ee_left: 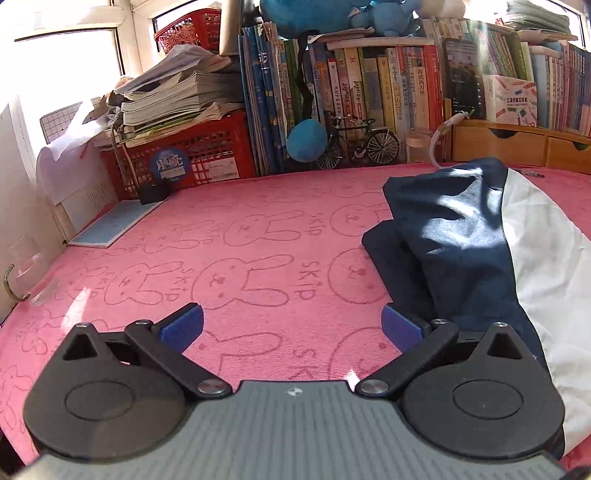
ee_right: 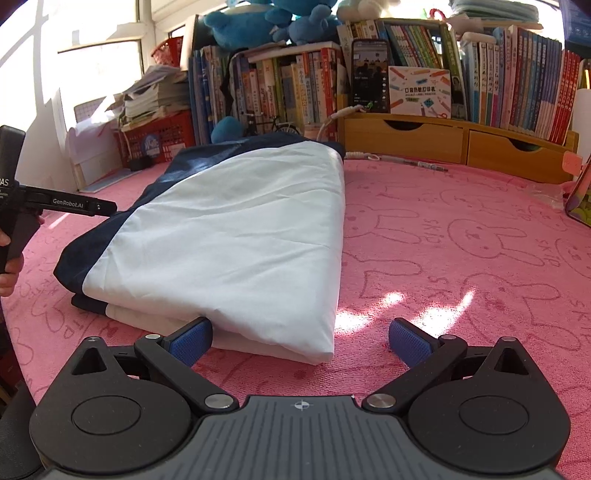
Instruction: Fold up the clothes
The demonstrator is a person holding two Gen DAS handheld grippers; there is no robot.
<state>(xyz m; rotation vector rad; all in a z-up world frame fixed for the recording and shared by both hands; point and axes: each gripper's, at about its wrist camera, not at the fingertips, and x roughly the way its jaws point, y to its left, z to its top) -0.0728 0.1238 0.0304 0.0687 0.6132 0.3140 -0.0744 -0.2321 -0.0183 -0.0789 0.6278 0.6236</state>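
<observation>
A folded white and navy garment lies lengthwise on the pink rabbit-print cloth. My right gripper is open at the garment's near right corner, its left pad touching the white fold, nothing pinched. In the left wrist view the same garment fills the right side, navy toward me and white beyond. My left gripper is open over bare pink cloth, its right pad beside the navy edge. The left gripper's body shows at the far left of the right wrist view, held by a hand.
Books line the back, with blue plush toys on top. A red crate under paper stacks sits back left beside a model bicycle. Wooden drawers stand back right. A flat blue book lies at the left edge.
</observation>
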